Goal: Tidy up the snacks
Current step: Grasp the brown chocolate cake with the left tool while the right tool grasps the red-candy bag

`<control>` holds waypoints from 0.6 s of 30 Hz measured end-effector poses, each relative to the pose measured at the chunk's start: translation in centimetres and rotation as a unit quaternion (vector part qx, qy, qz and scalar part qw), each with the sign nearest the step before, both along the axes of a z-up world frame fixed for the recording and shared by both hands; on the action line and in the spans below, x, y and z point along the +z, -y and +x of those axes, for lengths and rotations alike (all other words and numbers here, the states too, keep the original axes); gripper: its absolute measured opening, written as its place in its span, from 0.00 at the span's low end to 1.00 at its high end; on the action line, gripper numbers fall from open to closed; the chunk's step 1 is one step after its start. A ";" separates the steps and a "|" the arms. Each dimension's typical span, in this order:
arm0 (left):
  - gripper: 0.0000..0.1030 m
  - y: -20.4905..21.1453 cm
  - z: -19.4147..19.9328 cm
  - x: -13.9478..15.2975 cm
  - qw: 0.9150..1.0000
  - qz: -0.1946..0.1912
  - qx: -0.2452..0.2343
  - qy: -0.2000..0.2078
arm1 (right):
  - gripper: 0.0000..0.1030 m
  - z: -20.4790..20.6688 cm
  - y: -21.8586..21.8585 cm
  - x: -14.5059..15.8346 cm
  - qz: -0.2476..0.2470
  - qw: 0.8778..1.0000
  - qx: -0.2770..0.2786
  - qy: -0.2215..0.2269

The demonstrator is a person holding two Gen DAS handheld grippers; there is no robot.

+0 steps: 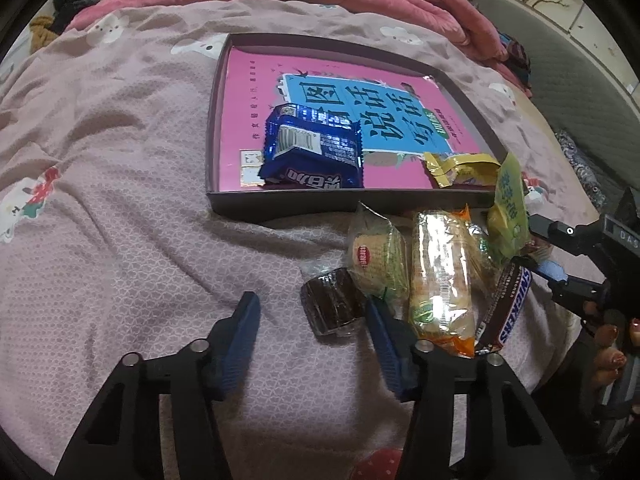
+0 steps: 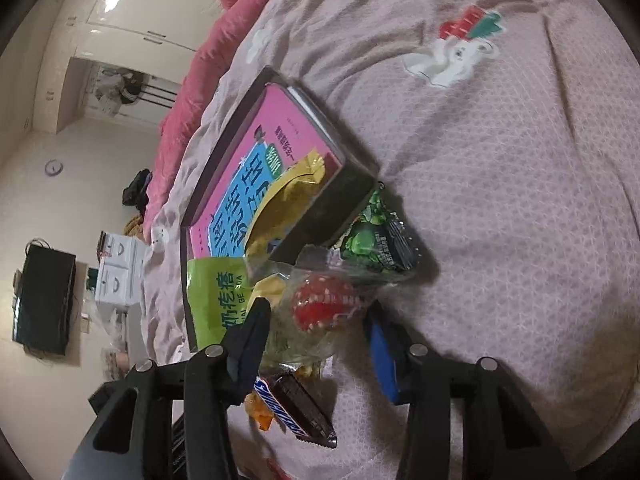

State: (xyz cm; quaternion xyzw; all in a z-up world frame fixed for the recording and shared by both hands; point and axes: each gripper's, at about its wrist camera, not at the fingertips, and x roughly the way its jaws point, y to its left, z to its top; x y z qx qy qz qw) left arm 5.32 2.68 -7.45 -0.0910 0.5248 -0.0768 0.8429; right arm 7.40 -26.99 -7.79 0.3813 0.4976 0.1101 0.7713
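While both tools hang over the bed (image 1: 120, 240), the snacks sit in a loose heap just in front of a shallow dark tray (image 1: 280, 200). A pink book (image 1: 248, 92) lines that tray, with a blue wafer pack (image 1: 316, 148) lying on it and a yellow packet (image 1: 460, 168) in the near right corner. Outside the tray, close against its front wall, I can see a small cake (image 1: 376, 260), a long orange-ended bun (image 1: 440, 280), a dark brown roll (image 1: 332, 304) and a Snickers bar (image 1: 508, 308), all touching or overlapping. The left tool (image 1: 312, 324) stands released, its blue pads apart with only bedspread between them; the brown roll sits beside the right pad, not gripped. The right tool (image 2: 316, 320) points into the same pile, its fingers either side of a red sweet (image 2: 324, 304) in clear wrap. One finger looks close to the wrap, the other stands clear, so nothing is clenched. A green bag (image 2: 216, 296) and a dark green packet (image 2: 376, 240) lie just beyond it.
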 end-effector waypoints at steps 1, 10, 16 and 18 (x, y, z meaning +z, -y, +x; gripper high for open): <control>0.52 0.1 0.0 0.0 1.000 0.000 -0.001 0.000 | 0.45 -0.1 0.1 0.2 -0.003 1.000 0.001 0.004; 0.34 0.8 0.4 -0.3 1.000 -0.009 -0.013 -0.004 | 0.44 -1.0 0.1 2.7 -0.065 0.996 0.019 0.058; 0.33 0.9 0.7 -0.5 1.000 -0.012 -0.013 -0.006 | 0.44 -1.7 -1.0 5.0 -0.121 0.985 0.042 0.113; 0.32 0.8 0.7 -0.5 1.000 -0.013 -0.013 -0.005 | 0.44 -2.0 -1.4 5.7 -0.139 0.980 0.050 0.131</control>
